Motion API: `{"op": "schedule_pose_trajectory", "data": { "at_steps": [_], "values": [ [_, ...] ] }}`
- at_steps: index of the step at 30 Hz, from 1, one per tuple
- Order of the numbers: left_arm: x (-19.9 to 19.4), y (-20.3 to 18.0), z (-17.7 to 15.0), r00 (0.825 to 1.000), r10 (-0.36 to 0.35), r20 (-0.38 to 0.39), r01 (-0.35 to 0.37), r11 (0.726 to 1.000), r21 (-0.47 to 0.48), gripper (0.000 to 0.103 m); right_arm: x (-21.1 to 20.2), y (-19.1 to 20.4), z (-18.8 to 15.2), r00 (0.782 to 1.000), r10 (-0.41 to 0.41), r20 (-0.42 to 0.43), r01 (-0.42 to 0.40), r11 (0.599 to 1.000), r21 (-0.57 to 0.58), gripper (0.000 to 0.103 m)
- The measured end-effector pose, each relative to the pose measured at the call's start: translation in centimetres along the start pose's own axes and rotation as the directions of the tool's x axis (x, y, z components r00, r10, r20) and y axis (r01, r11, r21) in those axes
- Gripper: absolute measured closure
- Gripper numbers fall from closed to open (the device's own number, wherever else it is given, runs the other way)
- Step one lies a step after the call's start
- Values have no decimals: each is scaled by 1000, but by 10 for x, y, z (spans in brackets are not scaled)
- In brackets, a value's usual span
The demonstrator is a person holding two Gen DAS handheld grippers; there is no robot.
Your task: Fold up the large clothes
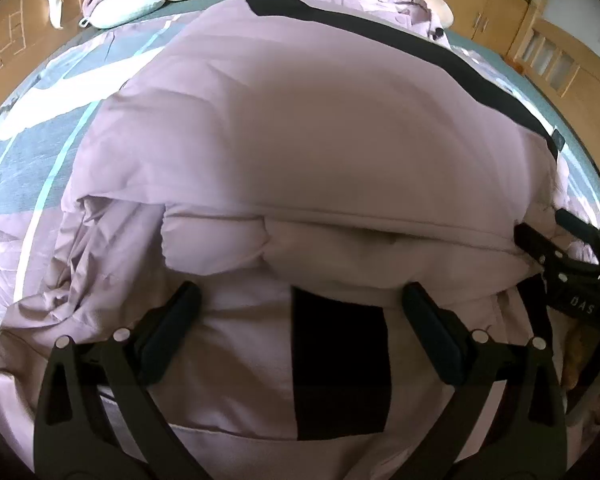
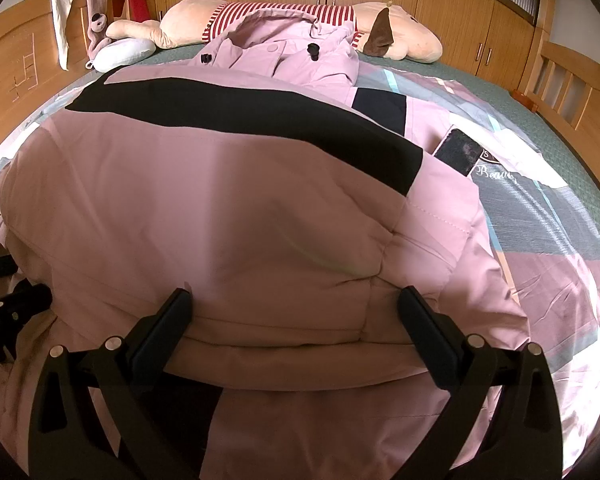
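Just pink coat (image 2: 228, 200) on bed (image 2: 572, 208).

We see soft daylight, brightest as glare on the bedspread (image 2: 512, 148) at right. Strong fisheye bending curves the edges, corners go black, and the nearest jacket (image 1: 300, 120) fabric looks slightly blurred.

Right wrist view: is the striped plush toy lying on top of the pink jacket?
No. The striped plush toy lies at the bed's far end, behind the pink jacket.
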State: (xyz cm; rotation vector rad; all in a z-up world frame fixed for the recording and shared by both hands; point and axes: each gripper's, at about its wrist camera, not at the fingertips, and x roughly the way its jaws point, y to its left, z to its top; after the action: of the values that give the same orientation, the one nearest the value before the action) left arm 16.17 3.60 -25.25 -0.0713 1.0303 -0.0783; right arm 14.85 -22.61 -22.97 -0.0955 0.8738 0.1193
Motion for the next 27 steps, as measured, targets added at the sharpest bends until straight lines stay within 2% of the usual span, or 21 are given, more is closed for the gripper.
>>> {"op": "schedule_pose_trajectory", "data": {
  "at_steps": [1, 3, 5, 7, 8, 10, 11, 12, 15, 19, 27],
  "values": [
    [-3, 0, 1, 1000, 3, 1, -3, 1000, 4, 2, 0, 0, 0, 1000, 0, 0, 0, 1000, 0, 1],
    [-14, -3, 1, 998, -13, 66, 14, 1000, -2, 2, 0, 0, 0, 1000, 0, 0, 0, 1000, 0, 1],
    [-33, -14, -1, 983, -44, 178, 35, 998, 53, 2, 0, 0, 0, 1000, -1, 0, 1, 1000, -1, 1],
    [-41, -27, 0, 973, -28, 230, 0, 992, 124, 2, 0, 0, 0, 1000, 0, 0, 0, 1000, 0, 1],
    [-36, -30, 1, 978, -18, 210, -11, 991, 137, 2, 0, 0, 0, 1000, -1, 0, 1, 1000, -1, 1],
    [-10, -28, 2, 996, 6, 87, -17, 992, 123, 2, 0, 0, 0, 1000, -1, 0, 1, 1000, -1, 1],
    [0, -25, 2, 999, 14, 40, -18, 994, 105, 2, 0, 0, 0, 1000, -2, 0, 2, 1000, -1, 1],
    [2, -21, 2, 1000, -9, 28, 7, 997, 80, 2, 0, 0, 0, 1000, -2, 0, 2, 1000, -2, 1],
    [0, -15, 3, 999, -42, 28, 41, 998, 45, 2, 0, -1, 0, 1000, -1, 0, 1, 1000, 0, 1],
    [-1, -21, 1, 999, -10, 36, 8, 998, 64, 2, -4, -3, 1, 1000, 6, 9, -6, 1000, 7, 1],
    [3, -21, 0, 999, -11, 39, 9, 998, 63, 2, -3, -2, 0, 1000, -9, 1, 9, 1000, -5, 1]
  ]
}}
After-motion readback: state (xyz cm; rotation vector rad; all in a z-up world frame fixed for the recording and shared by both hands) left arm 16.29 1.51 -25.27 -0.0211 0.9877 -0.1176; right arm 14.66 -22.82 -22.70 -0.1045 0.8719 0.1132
